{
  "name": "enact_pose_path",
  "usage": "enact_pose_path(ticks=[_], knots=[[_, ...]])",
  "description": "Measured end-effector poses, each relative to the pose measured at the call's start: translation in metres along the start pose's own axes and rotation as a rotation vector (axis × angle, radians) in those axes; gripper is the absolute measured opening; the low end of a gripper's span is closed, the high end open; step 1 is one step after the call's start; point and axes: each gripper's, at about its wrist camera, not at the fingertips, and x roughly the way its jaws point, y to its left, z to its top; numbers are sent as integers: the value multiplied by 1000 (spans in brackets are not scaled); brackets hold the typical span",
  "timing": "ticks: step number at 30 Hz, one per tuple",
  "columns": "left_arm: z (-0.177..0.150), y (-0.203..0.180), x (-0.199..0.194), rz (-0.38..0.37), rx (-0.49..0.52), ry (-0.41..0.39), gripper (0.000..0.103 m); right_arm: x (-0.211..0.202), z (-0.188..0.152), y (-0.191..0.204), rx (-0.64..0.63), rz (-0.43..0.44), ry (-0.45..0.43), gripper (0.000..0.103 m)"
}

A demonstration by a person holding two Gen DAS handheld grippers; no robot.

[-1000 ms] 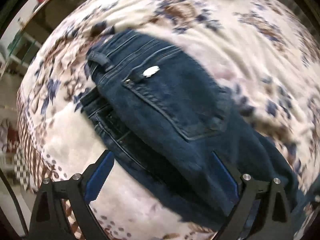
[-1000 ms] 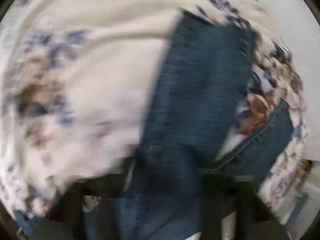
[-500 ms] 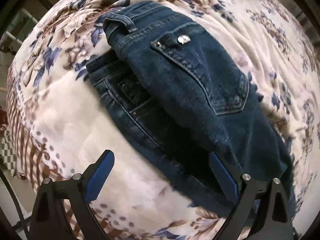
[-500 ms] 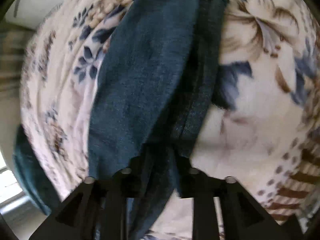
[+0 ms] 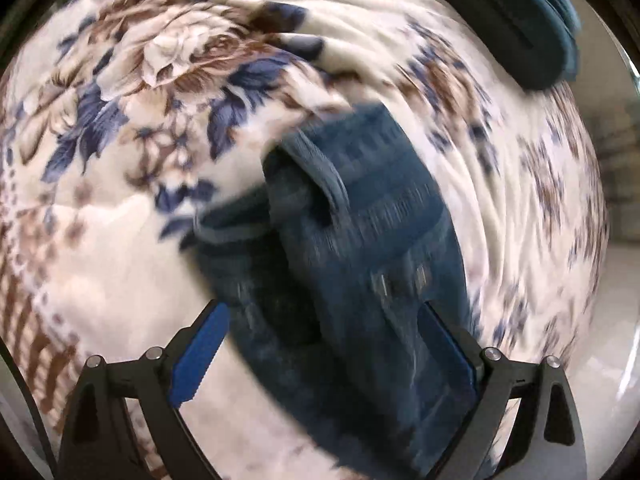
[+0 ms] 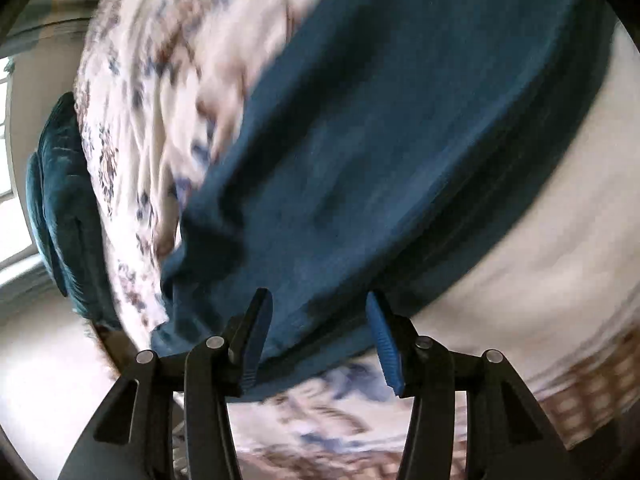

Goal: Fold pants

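Released since earlier, jeans (image 6: pixel 360 140) lie free — right gripper (image 6: pixel 318 340) opening, left gripper (image 5: pixel 324 356) wide; twelve-o'clock fold could slip.

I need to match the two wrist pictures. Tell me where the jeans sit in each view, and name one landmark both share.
Left wrist: jeans run from centre down to the bottom, between the open fingers.
Right wrist: jeans fill the centre and upper right, above the opening fingers.
Shared landmark: the floral blanket under the jeans.
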Motion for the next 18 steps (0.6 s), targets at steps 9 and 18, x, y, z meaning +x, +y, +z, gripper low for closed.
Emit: enact_pose_path(ticks=[9, 18], knots=[[23, -2, 8, -4, -14, -101, 17, 26, -3, 2, 91, 19, -120, 7], [-9, 33, -31, 73, 87, -165, 16, -23, -41, -15, -25, -12, -155, 6]])
